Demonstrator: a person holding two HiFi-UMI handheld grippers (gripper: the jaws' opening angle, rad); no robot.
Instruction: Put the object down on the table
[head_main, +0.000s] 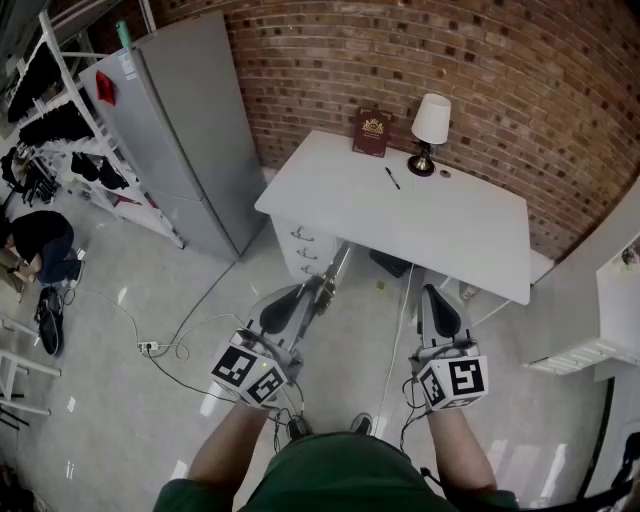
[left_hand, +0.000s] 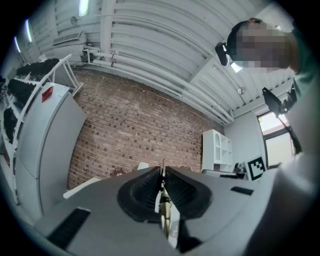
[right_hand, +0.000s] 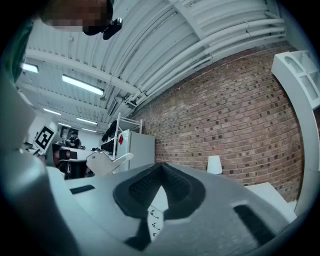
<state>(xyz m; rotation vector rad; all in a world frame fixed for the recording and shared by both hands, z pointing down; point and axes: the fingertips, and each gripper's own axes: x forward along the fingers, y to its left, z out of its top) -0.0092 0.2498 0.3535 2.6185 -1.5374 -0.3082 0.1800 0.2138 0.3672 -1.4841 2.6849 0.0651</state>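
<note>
My left gripper is shut on a thin, long, pale object that sticks out past the jaw tips toward the white table. In the left gripper view the object shows edge-on, pinched between the black pads of the left gripper. My right gripper hangs beside it at the same height, shut with nothing in it; in its own view the right gripper has its tips together. Both grippers are over the floor, short of the table's front edge.
The table carries a dark red book, a white lamp, a pen. White drawers sit under its left end. A grey fridge stands left. A power strip with cables lies on the floor. A person crouches far left.
</note>
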